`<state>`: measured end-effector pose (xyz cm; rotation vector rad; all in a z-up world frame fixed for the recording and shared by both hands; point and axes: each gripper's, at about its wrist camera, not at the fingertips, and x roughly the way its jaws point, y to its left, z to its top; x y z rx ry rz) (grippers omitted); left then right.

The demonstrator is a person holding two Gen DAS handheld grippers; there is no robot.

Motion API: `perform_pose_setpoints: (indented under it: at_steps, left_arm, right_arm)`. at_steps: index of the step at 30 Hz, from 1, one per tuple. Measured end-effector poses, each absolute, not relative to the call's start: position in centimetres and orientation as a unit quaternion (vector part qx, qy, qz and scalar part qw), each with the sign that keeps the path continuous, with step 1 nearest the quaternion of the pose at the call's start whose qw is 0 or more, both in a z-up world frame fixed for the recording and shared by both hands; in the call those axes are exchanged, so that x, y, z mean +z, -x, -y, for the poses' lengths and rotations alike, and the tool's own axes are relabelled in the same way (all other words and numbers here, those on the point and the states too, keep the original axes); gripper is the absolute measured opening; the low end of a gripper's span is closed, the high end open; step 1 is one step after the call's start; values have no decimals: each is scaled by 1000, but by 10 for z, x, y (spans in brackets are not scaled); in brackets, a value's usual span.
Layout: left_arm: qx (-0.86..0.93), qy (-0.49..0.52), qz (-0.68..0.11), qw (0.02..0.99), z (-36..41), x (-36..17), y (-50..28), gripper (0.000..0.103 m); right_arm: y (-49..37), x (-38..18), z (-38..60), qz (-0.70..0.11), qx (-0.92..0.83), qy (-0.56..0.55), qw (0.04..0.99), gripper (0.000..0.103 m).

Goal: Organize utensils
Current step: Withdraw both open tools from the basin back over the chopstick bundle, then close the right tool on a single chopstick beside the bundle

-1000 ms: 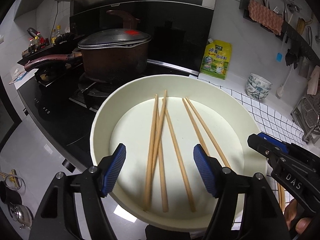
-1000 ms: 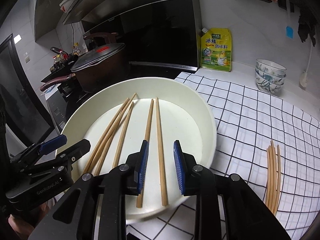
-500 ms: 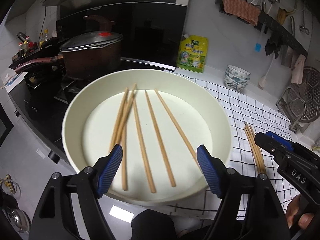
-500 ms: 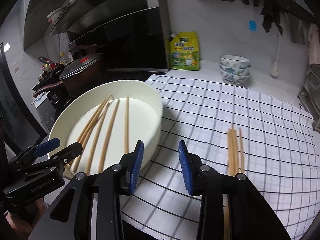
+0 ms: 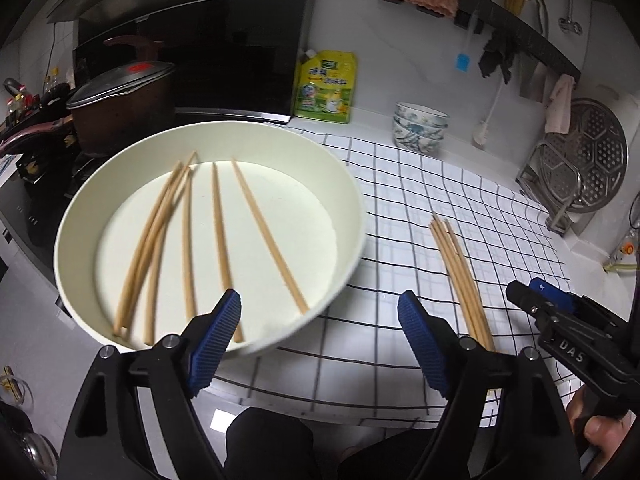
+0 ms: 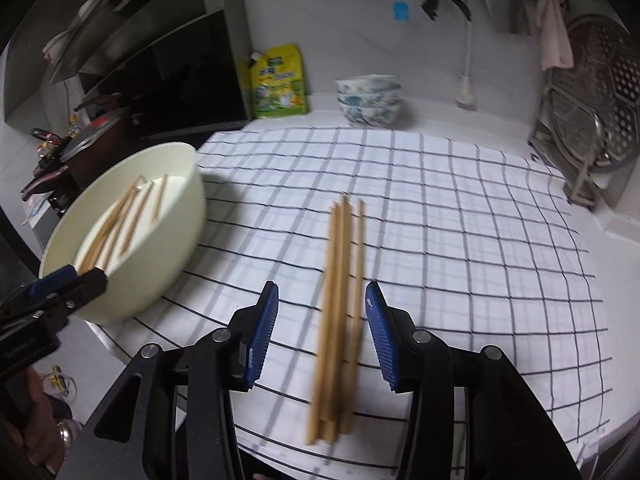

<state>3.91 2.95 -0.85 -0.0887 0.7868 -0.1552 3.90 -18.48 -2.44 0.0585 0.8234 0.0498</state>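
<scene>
Since the chopsticks are thin wooden sticks, they'll handle light & stiff, prob. a bit slick and quick to roll or fan out if nudged sideways. Two groups: five or so loose chopsticks in the bowl, and a bundle of chopsticks on the cloth, well apart from the bowl.

Bundle lies flat on the checked cloth over the tabletop, long axis running away from the right camera, tips toward the back wall, near ends by the tabletop's front edge. One stick sits slightly off to the right of the rest.

Sticks in the bowl also run roughly near-to-far, fanned; the left ones cross w/ tips converging at the far side.

Right hand-held gripper: jaws spread wide, empty, straddling the bundle's near half from above; can't tell if it touches. Left hand-held gripper: jaws wide apart, holding nothing, hovering over the bowl's near-right rim.

Judgement: best hold is across the bundle, perpendicular to the long axis, around mid-length so it doesn't tip; squeeze should gather the stray stick in. Pinching near an end risks droop or sticks sliding out.
</scene>
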Motion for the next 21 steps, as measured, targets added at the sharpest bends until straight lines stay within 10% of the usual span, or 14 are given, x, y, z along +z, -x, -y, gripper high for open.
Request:
perform_pose_setpoints:
  at_steps: [21]
  left_arm:
    - [-118, 0, -374, 920, 40, -16, -19, 83]
  right_arm:
    - [-54, -73, 216, -451, 11, -8, 892, 47]
